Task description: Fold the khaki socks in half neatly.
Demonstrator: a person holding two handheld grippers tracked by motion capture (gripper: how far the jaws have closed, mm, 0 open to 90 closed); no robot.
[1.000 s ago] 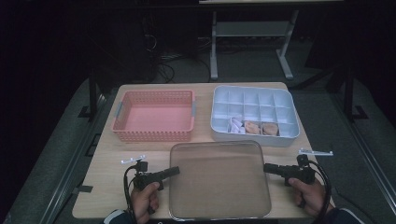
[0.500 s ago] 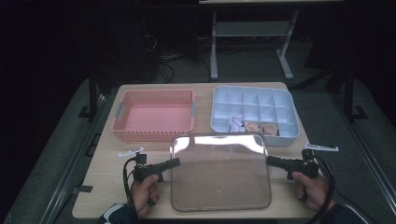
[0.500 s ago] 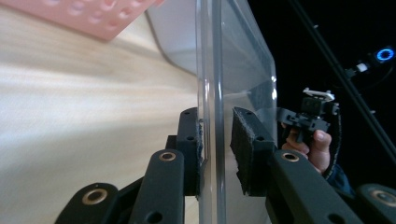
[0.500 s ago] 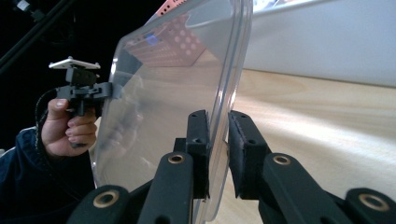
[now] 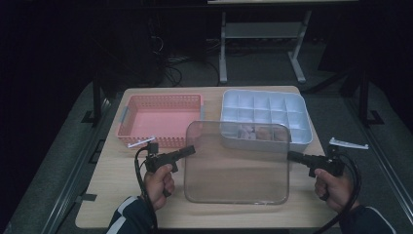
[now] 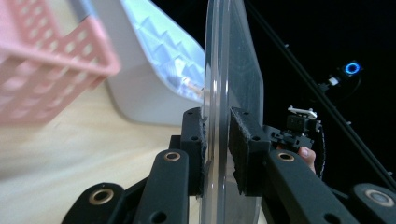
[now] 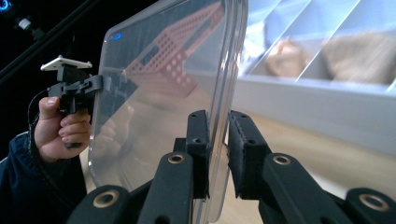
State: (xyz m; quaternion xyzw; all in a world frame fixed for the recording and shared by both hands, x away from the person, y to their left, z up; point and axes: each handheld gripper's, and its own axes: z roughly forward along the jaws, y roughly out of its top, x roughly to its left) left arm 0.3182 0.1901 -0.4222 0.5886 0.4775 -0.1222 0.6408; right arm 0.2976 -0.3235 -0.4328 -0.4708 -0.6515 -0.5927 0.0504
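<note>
Holding the clear plastic rectangular lid (image 5: 237, 163) above the wooden table (image 5: 112, 190), the left gripper (image 5: 187, 150) and right gripper (image 5: 292, 156) were each clamped on a side edge. It looked light, stiff and slippery, so the edges were best. The right gripper view showed brown lumps (image 7: 355, 51) in the white divided box (image 5: 265, 117), beside the pink basket (image 5: 160, 119).

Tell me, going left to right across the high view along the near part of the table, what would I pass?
Left hand with its black left gripper → clear plastic rectangular lid, clamped at both side edges → black right gripper → right hand.
</note>
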